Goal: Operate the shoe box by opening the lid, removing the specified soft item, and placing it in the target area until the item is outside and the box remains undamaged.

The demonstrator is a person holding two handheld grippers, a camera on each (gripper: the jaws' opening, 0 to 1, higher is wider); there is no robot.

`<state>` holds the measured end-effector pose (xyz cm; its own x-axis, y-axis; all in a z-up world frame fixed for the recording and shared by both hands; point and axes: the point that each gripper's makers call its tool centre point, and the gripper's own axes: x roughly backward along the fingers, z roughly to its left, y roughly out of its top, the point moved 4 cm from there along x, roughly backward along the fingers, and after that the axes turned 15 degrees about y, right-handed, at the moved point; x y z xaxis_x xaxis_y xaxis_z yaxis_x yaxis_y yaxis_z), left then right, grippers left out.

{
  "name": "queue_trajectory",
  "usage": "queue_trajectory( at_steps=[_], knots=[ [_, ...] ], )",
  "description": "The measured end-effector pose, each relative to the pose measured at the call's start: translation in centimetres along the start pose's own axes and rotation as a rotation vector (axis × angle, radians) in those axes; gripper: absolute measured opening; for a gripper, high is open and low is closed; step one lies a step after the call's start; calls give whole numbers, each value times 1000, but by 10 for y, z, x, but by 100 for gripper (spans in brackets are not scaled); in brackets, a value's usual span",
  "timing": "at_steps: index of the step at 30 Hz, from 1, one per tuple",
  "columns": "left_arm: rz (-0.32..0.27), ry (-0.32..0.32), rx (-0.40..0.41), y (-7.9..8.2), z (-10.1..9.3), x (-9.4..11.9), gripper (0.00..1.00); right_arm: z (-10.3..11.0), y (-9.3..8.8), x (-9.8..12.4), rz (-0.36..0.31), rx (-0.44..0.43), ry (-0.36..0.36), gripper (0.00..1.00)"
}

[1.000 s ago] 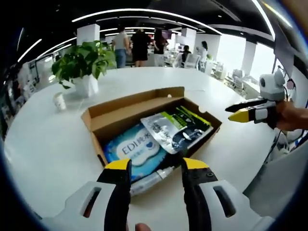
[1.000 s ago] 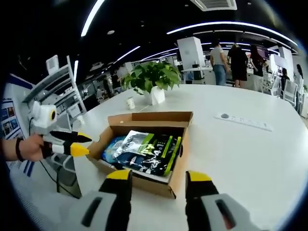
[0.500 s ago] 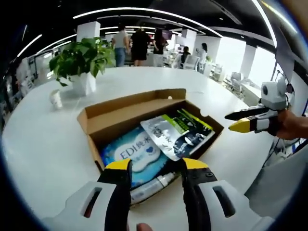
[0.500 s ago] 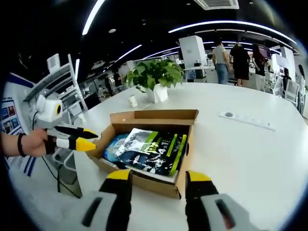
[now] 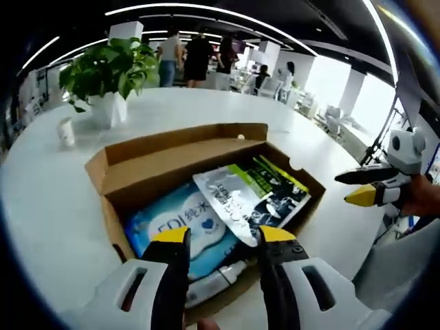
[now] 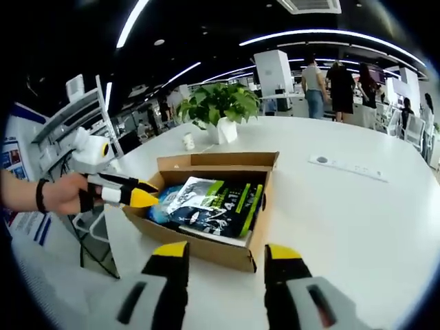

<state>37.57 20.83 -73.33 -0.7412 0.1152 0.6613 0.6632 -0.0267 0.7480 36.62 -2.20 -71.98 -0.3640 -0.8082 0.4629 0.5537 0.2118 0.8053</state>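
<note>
One broad white tabletop (image 6: 357,213) carries everything I'm looking at, and the open shoe box (image 5: 172,155) sits on it with its lid flap (image 5: 175,137) folded back and standing along the far side. From my right gripper view the same shoe box (image 6: 206,244) shows its near cardboard wall, long side running across the view.

Inside, I count three soft things. Biggest is the blue wipes pack (image 5: 175,220), lying flat on the box floor at the left gripper view's near-left end, its printed letters partly cut off by my own tongs. Over it, slanting toward the far-right corner, lies the silver, black and green pouch (image 5: 251,196); its long axis runs diagonally across the box. I also see that pouch (image 6: 216,206) from the other side, covering most of the interior. A slim white tube (image 5: 213,282) lies at the near wall, half hidden behind my left tongs (image 5: 214,235).

Left tongs are parted, nothing between them, hovering over the box's near edge. Right tongs (image 6: 223,251) are parted too, gripping nothing, just short of the near wall.

A potted plant (image 5: 103,75) and a small white cup (image 5: 66,130) stand beyond the box.
</note>
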Motion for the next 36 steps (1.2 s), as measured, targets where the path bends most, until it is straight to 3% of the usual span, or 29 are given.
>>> queue_trajectory(
  at_steps=[21, 29, 31, 36],
  knots=[
    [91, -60, 63, -5, -9, -36, 40, -3, -13, 20, -15, -30, -22, 41],
    [105, -79, 76, -6, -22, -31, 39, -9, -19, 30, -8, -33, -33, 41],
    [105, -93, 112, -4, -25, -30, 38, -9, -20, 32, -6, -35, -36, 41],
    [110, -103, 116, -3, -29, -29, 32, -9, -23, 33, -4, -39, -36, 41]
  ],
)
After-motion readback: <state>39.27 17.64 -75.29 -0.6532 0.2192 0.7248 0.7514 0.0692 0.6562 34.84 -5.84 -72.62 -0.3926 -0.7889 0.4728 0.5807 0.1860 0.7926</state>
